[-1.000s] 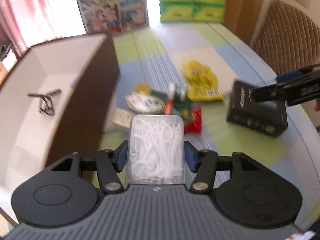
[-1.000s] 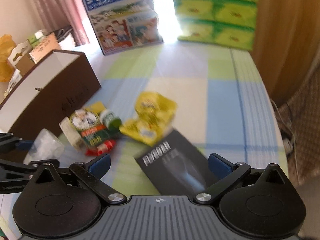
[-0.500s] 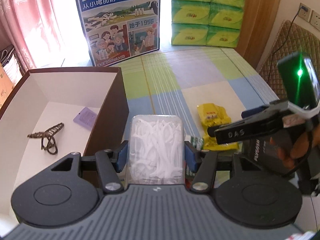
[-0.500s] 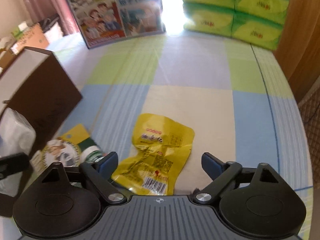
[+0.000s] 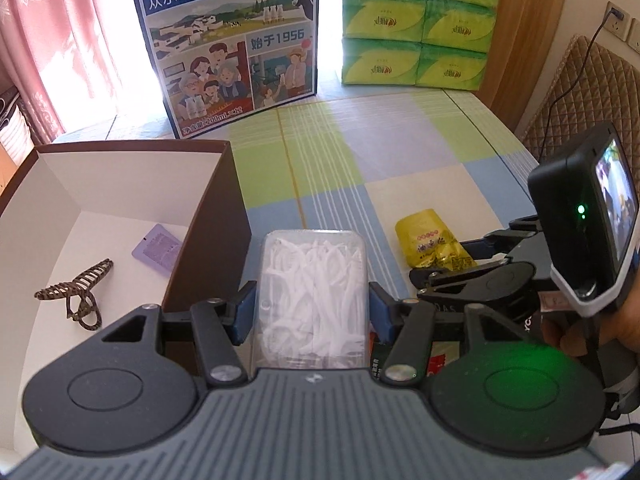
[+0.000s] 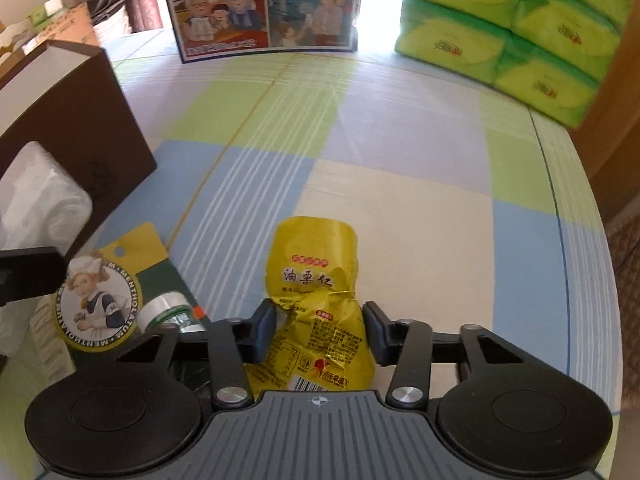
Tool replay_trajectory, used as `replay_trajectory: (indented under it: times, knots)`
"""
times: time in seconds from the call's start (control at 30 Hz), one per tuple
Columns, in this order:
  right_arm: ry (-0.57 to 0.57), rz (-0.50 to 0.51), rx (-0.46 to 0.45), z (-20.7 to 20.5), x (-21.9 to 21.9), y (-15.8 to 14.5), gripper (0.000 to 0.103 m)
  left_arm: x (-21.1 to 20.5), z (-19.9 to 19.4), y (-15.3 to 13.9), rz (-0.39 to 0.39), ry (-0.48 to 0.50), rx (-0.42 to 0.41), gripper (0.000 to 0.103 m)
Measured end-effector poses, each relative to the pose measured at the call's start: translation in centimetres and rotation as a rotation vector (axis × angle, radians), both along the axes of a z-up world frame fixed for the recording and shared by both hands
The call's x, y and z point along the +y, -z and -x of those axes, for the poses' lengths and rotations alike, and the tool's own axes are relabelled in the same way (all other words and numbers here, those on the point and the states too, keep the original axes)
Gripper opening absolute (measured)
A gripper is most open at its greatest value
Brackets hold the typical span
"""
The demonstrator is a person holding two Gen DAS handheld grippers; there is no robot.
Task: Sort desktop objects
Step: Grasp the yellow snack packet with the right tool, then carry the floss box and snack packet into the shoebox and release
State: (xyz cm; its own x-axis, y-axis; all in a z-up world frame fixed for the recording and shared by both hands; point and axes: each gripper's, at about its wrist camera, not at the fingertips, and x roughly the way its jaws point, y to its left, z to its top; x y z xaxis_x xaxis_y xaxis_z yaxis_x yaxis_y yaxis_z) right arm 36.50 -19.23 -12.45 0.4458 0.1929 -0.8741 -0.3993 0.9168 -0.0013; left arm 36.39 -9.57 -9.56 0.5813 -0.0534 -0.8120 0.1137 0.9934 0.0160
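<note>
Two grippers are at work over the checked tablecloth [image 6: 400,208]. The left gripper [image 5: 312,312] clamps a clear plastic box of white floss picks [image 5: 314,296] between its blue pads, held just beside the right wall of the brown storage box [image 5: 208,240]; the near end of the floss box is cut off by the gripper's body. Inside the storage box lie a brown hair claw [image 5: 76,292] and a small purple sachet [image 5: 156,250]. The right gripper [image 6: 318,330] has its jaws closing around a yellow snack pouch [image 6: 316,280], which crumples at the waist between them; the pouch's lower end is hidden under the gripper. To its left lies a Mentholatum card pack [image 6: 104,292] with a small white-capped jar, partly covered by the left gripper's finger. In the left wrist view a red packet beneath the grippers is too hidden to identify. A milk carton case [image 5: 232,40] and green tissue packs [image 5: 416,24] stand at the table's far edge.
</note>
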Motion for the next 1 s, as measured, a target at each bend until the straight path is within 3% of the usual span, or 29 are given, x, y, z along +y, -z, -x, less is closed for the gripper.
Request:
replay_trajectory:
  times: [0.33, 0.7, 1.0]
  knots:
    - [-0.006, -0.058, -0.011, 0.7, -1.5, -1.6, 0.037, 0.0, 1.1, -0.7, 0.005, -0.007, -0.014, 0.053]
    - [-0.046, -0.201, -0.090, 4.4, -2.7, -8.0, 0.037, 0.6, 4.4, -3.4, 0.029, -0.017, -0.068, 0.053]
    - [-0.159, -0.305, -0.126, 8.0, 0.0, -12.3, 0.037, 3.3, 8.7, -6.7, 0.039, -0.073, -0.133, 0.053]
